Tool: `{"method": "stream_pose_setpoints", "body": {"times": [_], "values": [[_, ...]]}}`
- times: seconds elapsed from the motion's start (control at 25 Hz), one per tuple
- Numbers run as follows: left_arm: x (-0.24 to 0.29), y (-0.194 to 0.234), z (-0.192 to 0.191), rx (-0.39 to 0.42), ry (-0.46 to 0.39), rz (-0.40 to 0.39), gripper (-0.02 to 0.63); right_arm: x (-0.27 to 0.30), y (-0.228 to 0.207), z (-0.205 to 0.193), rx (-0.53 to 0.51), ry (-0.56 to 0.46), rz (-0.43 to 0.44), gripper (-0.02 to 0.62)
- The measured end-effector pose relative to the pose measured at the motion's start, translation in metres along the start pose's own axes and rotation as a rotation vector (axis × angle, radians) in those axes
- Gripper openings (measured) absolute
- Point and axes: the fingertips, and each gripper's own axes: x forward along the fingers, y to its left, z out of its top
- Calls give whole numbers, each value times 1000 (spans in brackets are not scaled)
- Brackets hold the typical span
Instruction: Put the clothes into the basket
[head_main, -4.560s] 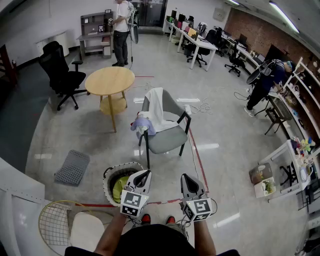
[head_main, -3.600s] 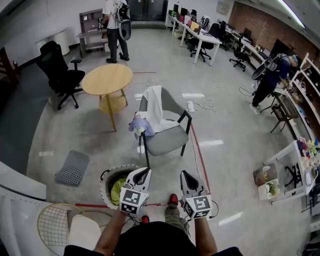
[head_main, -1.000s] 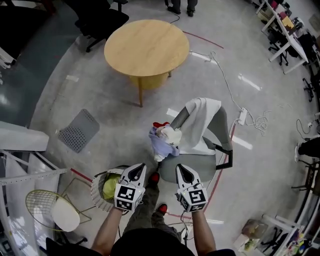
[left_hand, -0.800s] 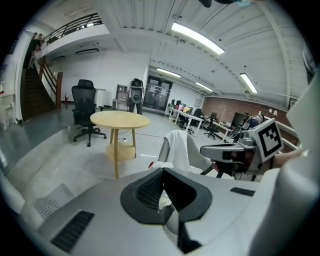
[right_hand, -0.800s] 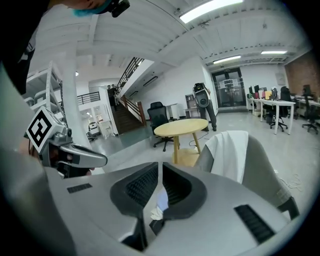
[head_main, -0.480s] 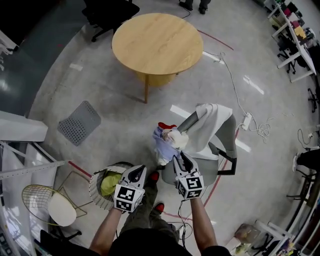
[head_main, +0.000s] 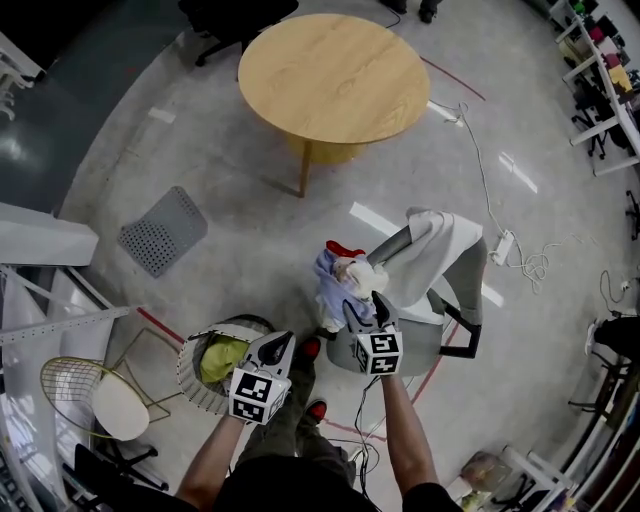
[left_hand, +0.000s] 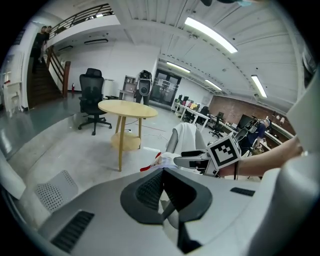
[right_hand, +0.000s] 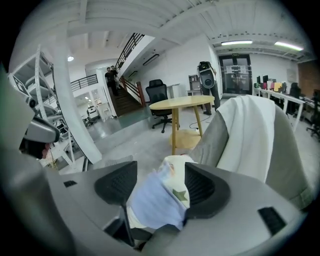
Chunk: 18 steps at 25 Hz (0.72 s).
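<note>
A bundle of clothes, lavender (head_main: 328, 278) and cream (head_main: 358, 272), lies at the front left of the grey chair (head_main: 425, 322). A white cloth (head_main: 440, 238) hangs over the chair's back. My right gripper (head_main: 366, 305) has just been opening its jaws and stands open around the bundle; the lavender garment (right_hand: 152, 202) and a cream one with a star (right_hand: 176, 172) lie between its pads (right_hand: 117, 182) with a gap on the left. My left gripper (head_main: 278, 345) is shut and empty beside the round basket (head_main: 190, 385), which holds a yellow-green garment (head_main: 222, 352).
A round wooden table (head_main: 335, 65) stands beyond the chair. A grey perforated mat (head_main: 162, 230) lies on the floor at left. A gold wire chair (head_main: 95, 400) and a white structure (head_main: 45, 245) are at lower left. Cables (head_main: 470, 150) run across the floor.
My right gripper went forward and down from beside the left one to the clothes bundle on the chair, and its jaws opened. The left gripper sank a little. The view came closer to the chair.
</note>
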Motion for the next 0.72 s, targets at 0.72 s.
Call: {"method": "stream_pose_setpoints", "body": {"times": [0.72], "values": [[15, 8, -11, -38, 42, -16, 6, 43, -10, -49, 34, 184, -49, 268]]}}
